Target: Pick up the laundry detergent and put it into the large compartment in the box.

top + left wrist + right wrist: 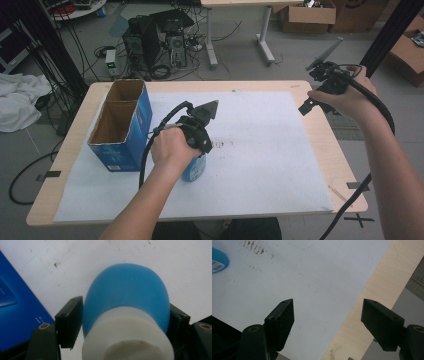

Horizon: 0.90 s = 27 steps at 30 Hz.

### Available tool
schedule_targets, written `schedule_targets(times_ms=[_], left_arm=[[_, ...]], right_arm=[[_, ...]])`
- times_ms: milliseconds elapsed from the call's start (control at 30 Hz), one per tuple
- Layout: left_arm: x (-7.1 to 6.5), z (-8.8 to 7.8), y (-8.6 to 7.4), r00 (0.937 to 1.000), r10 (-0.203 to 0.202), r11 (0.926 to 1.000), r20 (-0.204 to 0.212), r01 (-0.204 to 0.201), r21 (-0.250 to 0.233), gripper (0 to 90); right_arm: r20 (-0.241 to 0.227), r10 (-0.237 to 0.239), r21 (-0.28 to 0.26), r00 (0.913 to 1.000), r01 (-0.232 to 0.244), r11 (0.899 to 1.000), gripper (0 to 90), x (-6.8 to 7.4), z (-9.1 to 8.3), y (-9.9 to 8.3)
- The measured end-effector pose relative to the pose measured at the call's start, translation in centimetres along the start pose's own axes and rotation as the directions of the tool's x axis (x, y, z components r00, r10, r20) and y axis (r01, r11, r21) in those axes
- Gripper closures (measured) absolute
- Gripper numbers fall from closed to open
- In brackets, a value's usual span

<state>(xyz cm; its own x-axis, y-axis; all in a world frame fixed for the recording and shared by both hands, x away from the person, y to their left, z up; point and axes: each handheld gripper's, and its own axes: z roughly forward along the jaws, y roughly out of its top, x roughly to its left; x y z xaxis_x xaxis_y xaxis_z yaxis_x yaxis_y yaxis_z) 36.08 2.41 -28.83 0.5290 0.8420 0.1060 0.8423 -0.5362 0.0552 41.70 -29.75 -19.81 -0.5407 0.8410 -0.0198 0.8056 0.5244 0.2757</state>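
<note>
The box (121, 127) stands at the left of the table (320, 135), on the white sheet (260, 150). The bottle (195, 169) lies just right of it, lower centre, between the left gripper (200, 150) jaws. The right gripper (325, 95) hangs at the upper right edge.

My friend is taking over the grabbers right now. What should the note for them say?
Left gripper: jaws against both sides of the blue bottle with the white cap, on the white sheet beside the blue box.
Right gripper: open, holding nothing, over the table's right edge.
Done: bottle gripped.
Left: lifting it; probably into the open box, though that is a guess.
</note>
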Motion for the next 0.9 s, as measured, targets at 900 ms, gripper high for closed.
schedule_targets(times_ms=[900], left_arm=[[0.35,-0.36,0.06,0.9984,0.01,0.9998,0.056,-0.011,0.017,37.8]], right_arm=[[0.0,-0.005,-0.003,1.0,0.005,1.0,26.7,0.0,-0.07,0.16]])
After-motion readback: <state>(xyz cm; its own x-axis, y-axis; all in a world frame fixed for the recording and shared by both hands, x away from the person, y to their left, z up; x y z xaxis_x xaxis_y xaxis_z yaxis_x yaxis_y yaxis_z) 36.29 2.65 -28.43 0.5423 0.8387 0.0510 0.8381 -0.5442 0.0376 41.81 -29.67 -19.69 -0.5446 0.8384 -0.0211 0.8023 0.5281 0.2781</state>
